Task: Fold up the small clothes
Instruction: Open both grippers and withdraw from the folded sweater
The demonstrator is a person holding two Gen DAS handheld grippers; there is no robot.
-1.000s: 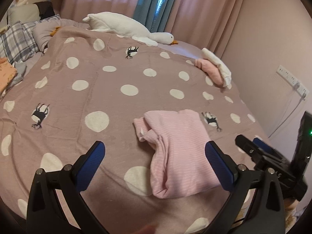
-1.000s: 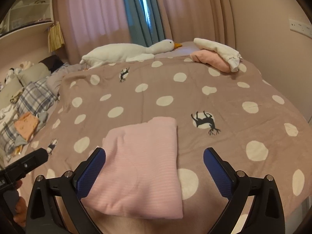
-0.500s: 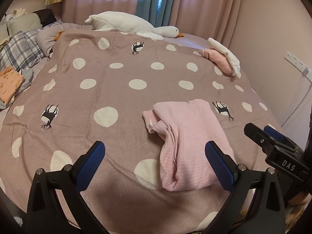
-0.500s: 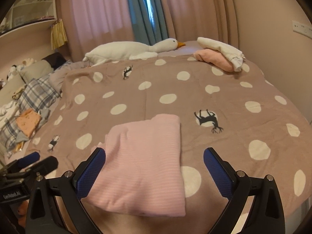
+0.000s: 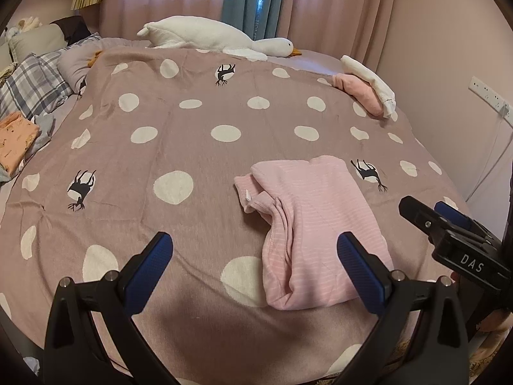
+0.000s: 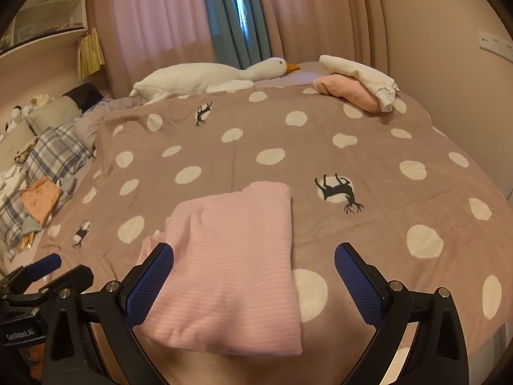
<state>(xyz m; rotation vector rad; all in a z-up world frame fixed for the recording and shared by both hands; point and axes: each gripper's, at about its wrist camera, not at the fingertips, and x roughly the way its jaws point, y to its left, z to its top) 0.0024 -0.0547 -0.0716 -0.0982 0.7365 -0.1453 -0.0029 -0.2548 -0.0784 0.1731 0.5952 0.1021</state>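
A folded pink striped garment (image 5: 317, 218) lies on the dotted mauve bedspread (image 5: 192, 147) near the front edge of the bed. My left gripper (image 5: 253, 256) hovers open just short of its left side, nothing between the blue pads. In the right wrist view the same garment (image 6: 237, 256) sits straight ahead, and my right gripper (image 6: 253, 263) is open above its near end with the fingers either side of it. Each gripper shows in the other's view: the right gripper (image 5: 449, 227) at the far right, the left gripper (image 6: 48, 269) at lower left.
A white plush goose (image 5: 211, 37) lies along the far edge by the curtains. A folded pink and white stack (image 5: 368, 91) sits at the far right corner. Plaid pillows (image 5: 32, 86) and an orange garment (image 5: 16, 138) are at the left. A wall with sockets (image 5: 487, 96) bounds the right.
Both grippers have drawn back a little from the pink garment and stayed open. The garment has not changed shape. The left gripper now shows more in the right wrist view.
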